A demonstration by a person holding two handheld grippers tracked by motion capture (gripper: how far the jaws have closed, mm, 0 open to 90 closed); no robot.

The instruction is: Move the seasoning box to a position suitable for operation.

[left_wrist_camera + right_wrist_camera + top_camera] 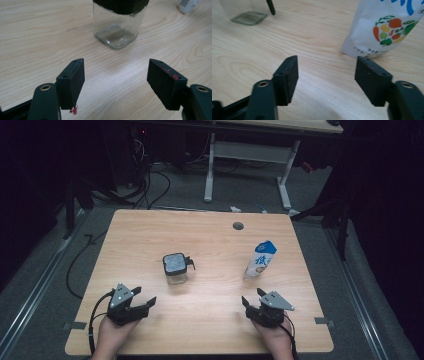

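Note:
A square clear glass jar (175,268) with a black lid stands near the middle of the wooden table (210,325). To its right a white and blue pouch (260,259) stands upright. My left gripper (143,296) rests low at the front left, open and empty, aimed at the jar (117,25) a short way ahead. At the front right my right gripper (253,296) is open and empty too. The pouch (384,27), printed with vegetables, stands just beyond its right jaw. The jar's base (249,16) shows at the far left of the right gripper view.
A small black latch or handle (190,263) sticks out from the jar's right side. A round cable hole (238,226) sits near the table's far edge. Beyond the table are a white desk frame (247,157) and cables on the dark floor.

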